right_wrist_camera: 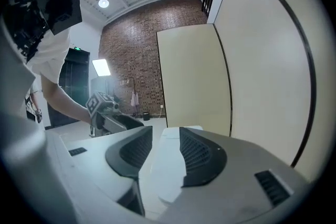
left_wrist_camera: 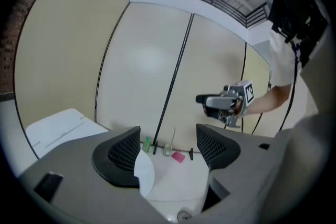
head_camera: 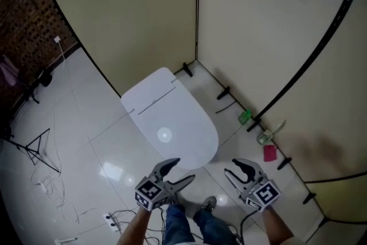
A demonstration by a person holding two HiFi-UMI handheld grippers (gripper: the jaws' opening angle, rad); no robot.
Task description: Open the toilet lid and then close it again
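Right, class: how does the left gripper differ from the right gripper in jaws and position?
The left gripper has its jaws wide apart; the right gripper shows only a narrow gap. In the head view, the left gripper's tips overlap the front edge of the toilet lid; the right gripper sits over floor beside it. Both are empty.
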